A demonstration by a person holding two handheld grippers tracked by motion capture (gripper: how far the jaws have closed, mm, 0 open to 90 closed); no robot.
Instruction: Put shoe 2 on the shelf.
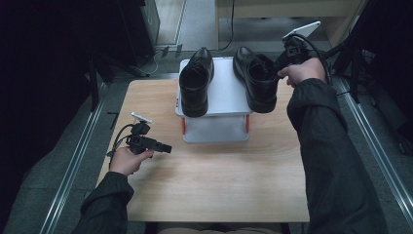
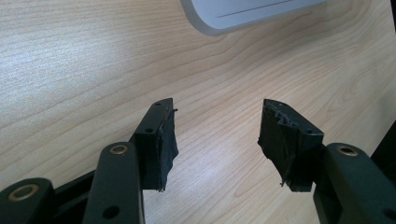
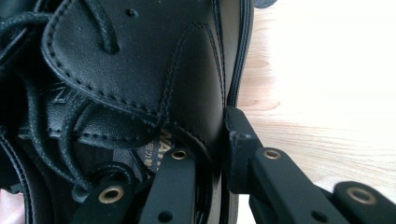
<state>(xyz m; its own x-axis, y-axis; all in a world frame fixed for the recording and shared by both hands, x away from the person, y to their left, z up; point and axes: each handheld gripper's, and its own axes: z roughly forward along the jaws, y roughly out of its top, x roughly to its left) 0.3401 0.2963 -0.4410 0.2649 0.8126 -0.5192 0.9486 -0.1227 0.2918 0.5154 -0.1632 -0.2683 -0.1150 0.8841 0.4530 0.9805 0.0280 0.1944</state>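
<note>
Wooden tabletop [image 1: 214, 180] fills the middle of the high view, ringed by dark floor and metal rails, and we work at it from the near edge. At the far side of the table stands a white stand [image 1: 221, 95] bearing two black leather shoes. One shoe [image 1: 196, 80] sits on the stand's left part, toe pointing away from us. The other shoe [image 1: 255, 78] lies at the stand's right edge, its heel end overhanging, and our right gripper [image 1: 281, 63] has it by the side wall near the opening, our right hand [image 1: 303, 70] just behind. Our left gripper [image 1: 165, 147] hangs low over the bare wood at the left, well apart from the stand, jaws pointing right, our left hand [image 1: 127, 160] around its grip.

From the left gripper view, we look along two black jaws standing wide apart with nothing between them. Pale wood grain runs beneath, and the rounded white corner of the stand [image 2: 243, 14] shows at the top edge.

From the right gripper view, the held shoe [image 3: 140, 70] crowds the left side: stitched leather, black laces and the printed insole. Our jaws are clamped on its side wall, one inside the opening, one outside against the leather. Bright tabletop [image 3: 327, 93] shows to the right.
</note>
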